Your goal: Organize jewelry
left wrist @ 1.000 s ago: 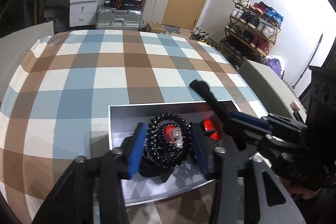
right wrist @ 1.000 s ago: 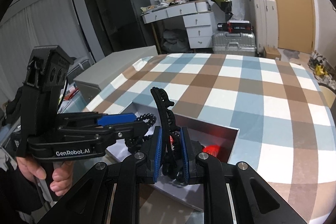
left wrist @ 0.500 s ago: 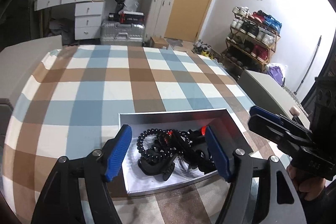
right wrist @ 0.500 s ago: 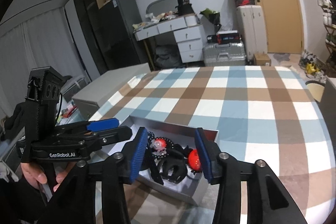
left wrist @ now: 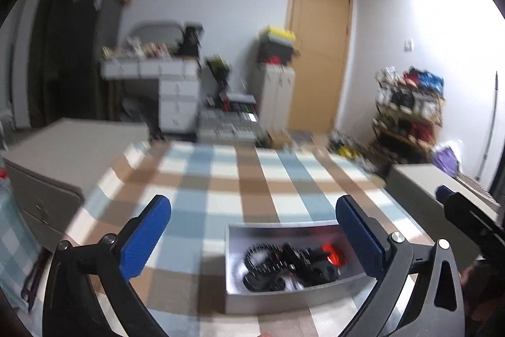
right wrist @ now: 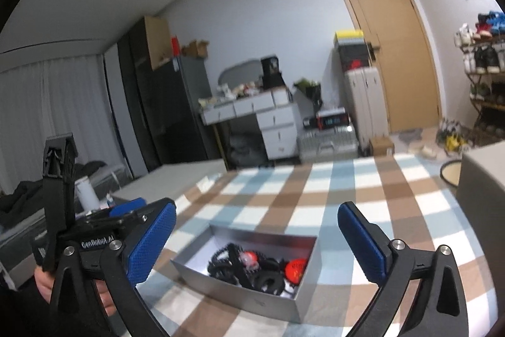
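A silver metal box (left wrist: pixel 233 292) (right wrist: pixel 233 277) sits on the plaid table. It holds a tangle of black beaded jewelry (left wrist: pixel 284 266) (right wrist: pixel 243 269) and red pieces (left wrist: pixel 331 256) (right wrist: pixel 296 269). My left gripper (left wrist: pixel 252 236) is wide open and empty, raised behind the box; it also shows in the right wrist view (right wrist: pixel 126 213) at the left. My right gripper (right wrist: pixel 257 239) is wide open and empty, above and behind the box. Part of it shows in the left wrist view (left wrist: pixel 467 220) at the right edge.
The plaid tablecloth (left wrist: pixel 227 188) (right wrist: pixel 363 195) stretches beyond the box. Grey cabinets flank the table at left (left wrist: pixel 63 153) and right (right wrist: pixel 483 179). A white desk, suitcase, door and shoe rack stand farther back.
My right gripper let go of the black jewelry piece into the box. Both grippers opened wide, lifted and pulled back from the box; the view has tilted up.
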Demonstrator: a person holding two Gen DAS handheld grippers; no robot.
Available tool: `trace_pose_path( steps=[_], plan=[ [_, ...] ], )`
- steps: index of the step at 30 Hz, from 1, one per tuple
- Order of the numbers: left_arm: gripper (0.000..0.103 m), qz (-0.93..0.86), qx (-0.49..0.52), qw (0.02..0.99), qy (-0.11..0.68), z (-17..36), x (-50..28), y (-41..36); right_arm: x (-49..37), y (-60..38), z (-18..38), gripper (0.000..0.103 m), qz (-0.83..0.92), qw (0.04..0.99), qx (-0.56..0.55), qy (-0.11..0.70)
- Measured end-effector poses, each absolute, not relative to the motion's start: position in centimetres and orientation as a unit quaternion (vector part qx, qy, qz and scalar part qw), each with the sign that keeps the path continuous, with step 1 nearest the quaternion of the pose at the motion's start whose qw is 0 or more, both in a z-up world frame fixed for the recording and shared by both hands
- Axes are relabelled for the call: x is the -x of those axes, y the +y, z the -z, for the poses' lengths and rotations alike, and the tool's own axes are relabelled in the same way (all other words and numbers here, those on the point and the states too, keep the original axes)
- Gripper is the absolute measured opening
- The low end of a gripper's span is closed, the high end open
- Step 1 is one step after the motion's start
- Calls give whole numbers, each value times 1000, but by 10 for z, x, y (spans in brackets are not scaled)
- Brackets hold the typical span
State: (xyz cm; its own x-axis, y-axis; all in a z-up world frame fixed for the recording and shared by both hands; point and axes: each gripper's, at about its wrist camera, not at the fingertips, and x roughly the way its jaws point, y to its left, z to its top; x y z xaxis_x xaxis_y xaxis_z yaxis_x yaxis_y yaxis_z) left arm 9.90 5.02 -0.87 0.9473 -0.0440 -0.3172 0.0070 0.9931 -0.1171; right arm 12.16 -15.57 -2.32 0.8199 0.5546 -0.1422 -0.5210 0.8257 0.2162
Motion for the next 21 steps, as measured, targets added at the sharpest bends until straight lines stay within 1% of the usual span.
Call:
trace_pose_path(
  steps=[6,11,14,21],
  plan=[
    [102,-15,48,990,129,9,-89,49,-97,-156,16,103,-259,963,-61,43],
    [102,-38,9,995,88,14,-79,45,-81,-158,17,103,-232,972,-43,-2],
    [102,-45,-9,996,77,20,-76,43,-75,-159,21,103,-217,976,-35,-15],
    [102,-53,0,995,86,32,-77,52,-78,-154,38,103,-186,982,-10,-12]
  ],
)
